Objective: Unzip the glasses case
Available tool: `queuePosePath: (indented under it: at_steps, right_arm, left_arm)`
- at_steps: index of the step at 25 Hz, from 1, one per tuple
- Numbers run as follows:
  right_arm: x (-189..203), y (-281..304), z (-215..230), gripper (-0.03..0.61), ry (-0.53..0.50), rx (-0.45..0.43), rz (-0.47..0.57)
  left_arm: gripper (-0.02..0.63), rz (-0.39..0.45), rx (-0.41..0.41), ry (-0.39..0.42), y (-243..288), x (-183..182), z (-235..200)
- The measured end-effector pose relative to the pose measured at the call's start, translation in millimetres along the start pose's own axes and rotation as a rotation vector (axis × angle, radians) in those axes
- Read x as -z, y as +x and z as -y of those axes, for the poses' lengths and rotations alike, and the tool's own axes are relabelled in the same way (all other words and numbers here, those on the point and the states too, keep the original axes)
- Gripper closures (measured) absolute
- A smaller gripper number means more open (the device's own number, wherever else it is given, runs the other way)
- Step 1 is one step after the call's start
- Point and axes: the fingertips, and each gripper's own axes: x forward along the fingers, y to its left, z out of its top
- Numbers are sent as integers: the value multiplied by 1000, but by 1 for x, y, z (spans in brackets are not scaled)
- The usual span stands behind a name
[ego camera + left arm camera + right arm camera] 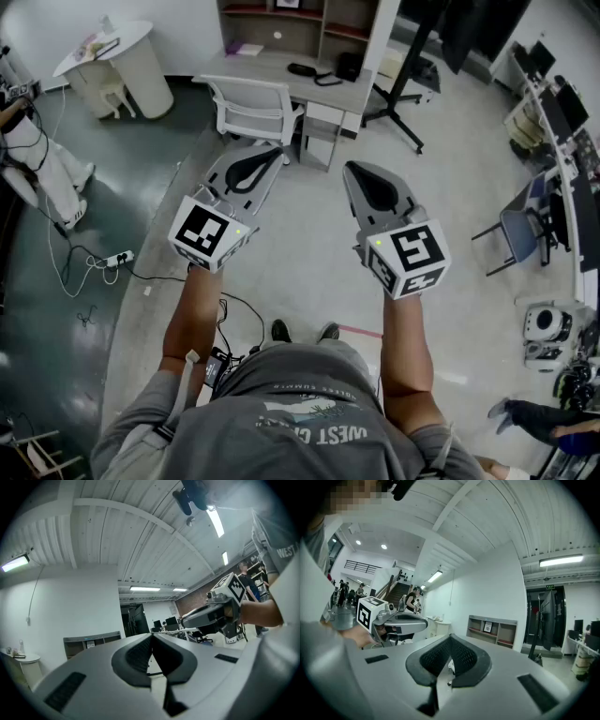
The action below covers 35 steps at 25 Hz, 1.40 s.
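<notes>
No glasses case shows in any view. I stand on a bare floor and hold both grippers level in the air in front of me. My left gripper [274,152] has its jaws together with nothing between them; its own view [151,636] looks across the room at a white wall and shelves. My right gripper [351,169] is shut and empty too [450,637]. Each gripper appears in the other's view: the right gripper [212,615] and the left gripper [396,620], side by side and apart.
Ahead stand a white chair [253,108], a desk [300,70] with small items, and a round white table [117,56]. Cables and a power strip [117,258] lie on the floor at left. A blue chair [520,230] stands at right. Another person [37,159] is at the left edge.
</notes>
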Motion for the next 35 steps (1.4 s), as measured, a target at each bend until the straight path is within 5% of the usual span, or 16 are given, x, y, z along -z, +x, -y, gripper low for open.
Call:
queuePosePath:
  at_steps: [17,35]
  right_arm:
    - [-10,31,-4,568,49,2,50]
    - [25,122,108,568,99,-130,47]
  left_arm:
    - [614,16,-1,-19,-3,17,-30]
    - [614,-93,-124,0,97,60,-92]
